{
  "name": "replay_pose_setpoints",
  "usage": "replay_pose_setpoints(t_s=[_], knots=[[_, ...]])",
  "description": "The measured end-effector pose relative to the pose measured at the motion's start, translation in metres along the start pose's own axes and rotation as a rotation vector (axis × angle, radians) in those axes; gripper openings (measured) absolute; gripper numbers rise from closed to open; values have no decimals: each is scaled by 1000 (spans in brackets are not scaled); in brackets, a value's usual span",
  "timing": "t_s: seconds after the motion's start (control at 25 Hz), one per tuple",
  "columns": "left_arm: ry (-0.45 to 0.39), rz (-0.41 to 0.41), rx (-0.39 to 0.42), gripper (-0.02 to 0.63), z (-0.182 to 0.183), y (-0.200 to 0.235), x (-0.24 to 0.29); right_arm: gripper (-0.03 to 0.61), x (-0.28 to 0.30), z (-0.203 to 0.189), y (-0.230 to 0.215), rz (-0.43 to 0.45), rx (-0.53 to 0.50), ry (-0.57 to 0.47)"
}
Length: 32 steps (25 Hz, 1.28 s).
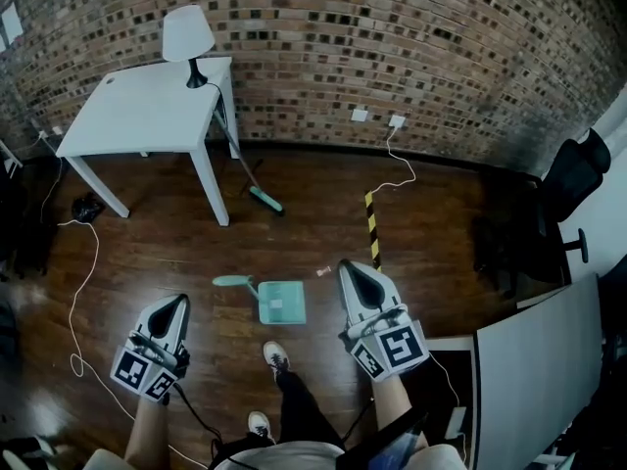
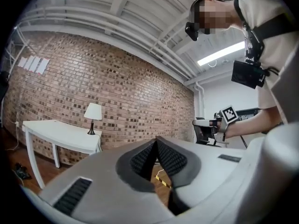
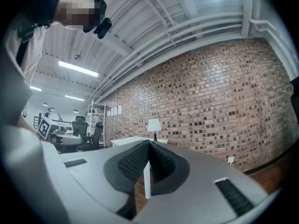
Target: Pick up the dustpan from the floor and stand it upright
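The teal dustpan [image 1: 280, 302] lies flat on the dark wooden floor in the head view, its handle [image 1: 233, 282] pointing left, just ahead of the person's shoes. My left gripper [image 1: 179, 304] is held in the air to the dustpan's left, shut and holding nothing. To the dustpan's right my right gripper [image 1: 353, 266] is also raised, shut and empty. Both gripper views look level at the brick wall, with the left gripper [image 2: 156, 141] and the right gripper [image 3: 149, 143] showing their pads pressed together. The dustpan is out of sight in both gripper views.
A white table [image 1: 147, 106] with a lamp [image 1: 187, 35] stands at the brick wall, a teal broom [image 1: 263, 198] leaning at its leg. A yellow-black strip [image 1: 371, 227] marks the floor. Cables [image 1: 83, 282] trail at left. An office chair [image 1: 563, 189] and a white desk [image 1: 534, 360] stand at right.
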State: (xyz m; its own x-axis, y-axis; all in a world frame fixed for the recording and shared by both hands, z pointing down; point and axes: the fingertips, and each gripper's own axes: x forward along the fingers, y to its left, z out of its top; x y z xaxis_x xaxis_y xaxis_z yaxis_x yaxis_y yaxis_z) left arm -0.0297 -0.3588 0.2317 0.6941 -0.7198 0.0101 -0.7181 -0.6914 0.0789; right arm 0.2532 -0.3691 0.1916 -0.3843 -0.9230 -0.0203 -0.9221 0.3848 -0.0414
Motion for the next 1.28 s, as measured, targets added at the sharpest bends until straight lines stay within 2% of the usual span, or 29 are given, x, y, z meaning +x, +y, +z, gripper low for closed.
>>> replay_pose_setpoints(t_s=[0.2,0.4,0.56,0.8,0.92,1.28], knots=[[-52,29,37,5,38,-11,-24,-21,-29,32,25,5,-40,-19],[-119,41,28,6,70,-23,-63,-21,-60,85,69,3,10,-126],[-173,17,77,6,95,-47,-98,-21,-103,117,108,-7,-45,-187],[-191,-10,90,5,100,-69,-161,-18,-165,113,145,-94,-48,-146],[-181,-9,93,5,99,-74,-182,-18,-186,108,159,-106,-62,-117],[-149,-28,184,5,114,-117,-184,-18,-230,121,152,-111,-93,-145]])
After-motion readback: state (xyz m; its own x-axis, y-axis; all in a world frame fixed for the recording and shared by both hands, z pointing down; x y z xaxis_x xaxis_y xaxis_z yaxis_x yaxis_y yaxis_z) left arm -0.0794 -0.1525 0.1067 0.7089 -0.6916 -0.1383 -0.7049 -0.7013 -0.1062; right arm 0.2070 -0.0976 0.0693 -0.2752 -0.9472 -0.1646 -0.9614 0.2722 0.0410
